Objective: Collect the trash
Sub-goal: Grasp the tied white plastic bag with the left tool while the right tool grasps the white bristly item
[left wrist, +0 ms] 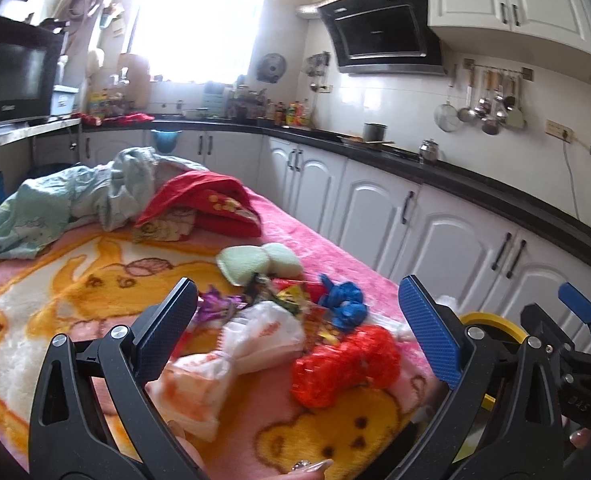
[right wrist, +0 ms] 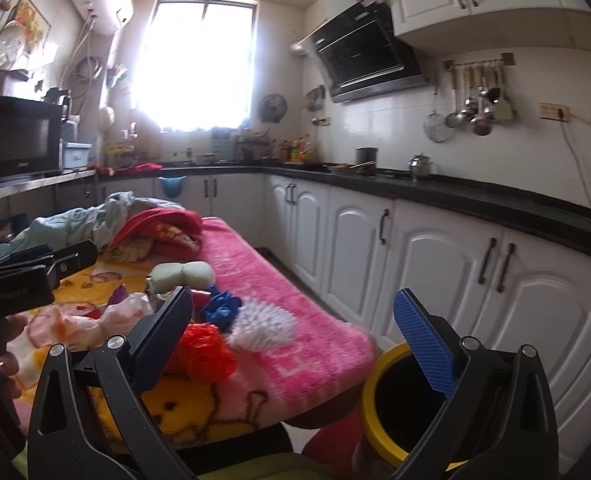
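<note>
A pile of trash lies on a blanket-covered table (left wrist: 75,280): a white and orange plastic bag (left wrist: 235,356), a red net bag (left wrist: 343,364), a blue crumpled bag (left wrist: 343,300), colourful wrappers (left wrist: 283,292) and a purple wrapper (left wrist: 215,304). My left gripper (left wrist: 299,328) is open just above the pile, with the white bag and red net between its fingers. My right gripper (right wrist: 299,336) is open at the table's right edge, beside the red net bag (right wrist: 207,352) and blue bag (right wrist: 221,308). A yellow-rimmed bin (right wrist: 379,392) stands below it, its dark inside showing.
Pale green sponges (left wrist: 255,260), a red cloth (left wrist: 207,204) and light blue clothes (left wrist: 63,200) lie further back on the table. White kitchen cabinets (right wrist: 435,264) with a black counter run along the right. The right gripper's body (left wrist: 567,344) shows beside the bin (left wrist: 491,324).
</note>
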Tool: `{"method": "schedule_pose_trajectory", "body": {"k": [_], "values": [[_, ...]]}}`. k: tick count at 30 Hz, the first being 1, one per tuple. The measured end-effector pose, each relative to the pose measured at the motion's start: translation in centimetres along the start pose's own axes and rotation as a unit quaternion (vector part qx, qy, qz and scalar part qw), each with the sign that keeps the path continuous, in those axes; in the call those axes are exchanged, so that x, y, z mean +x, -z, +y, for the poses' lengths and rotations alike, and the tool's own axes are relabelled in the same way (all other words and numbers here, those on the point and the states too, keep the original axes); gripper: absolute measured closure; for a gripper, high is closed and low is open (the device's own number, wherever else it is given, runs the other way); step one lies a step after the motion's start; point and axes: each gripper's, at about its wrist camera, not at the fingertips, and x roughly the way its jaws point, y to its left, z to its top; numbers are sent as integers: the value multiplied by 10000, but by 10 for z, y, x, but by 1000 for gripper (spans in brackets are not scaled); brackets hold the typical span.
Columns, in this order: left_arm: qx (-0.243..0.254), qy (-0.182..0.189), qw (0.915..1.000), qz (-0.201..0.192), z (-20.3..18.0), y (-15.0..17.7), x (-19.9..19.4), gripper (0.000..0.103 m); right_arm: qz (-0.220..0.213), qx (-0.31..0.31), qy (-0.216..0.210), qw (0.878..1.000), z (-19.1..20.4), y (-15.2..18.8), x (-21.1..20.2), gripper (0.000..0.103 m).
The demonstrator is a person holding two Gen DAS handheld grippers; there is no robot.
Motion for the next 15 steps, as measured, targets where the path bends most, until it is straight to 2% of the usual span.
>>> {"method": "schedule_pose_trajectory", "body": {"k": [11,15], "values": [[-464,-645,9968,-16,64,-10,4,11,351,56,-366,9987,17,-8,36,5],[-551,-740,9954,258,85,-5,16,11,547,25,-448,9975,24,-6,56,5]]}}
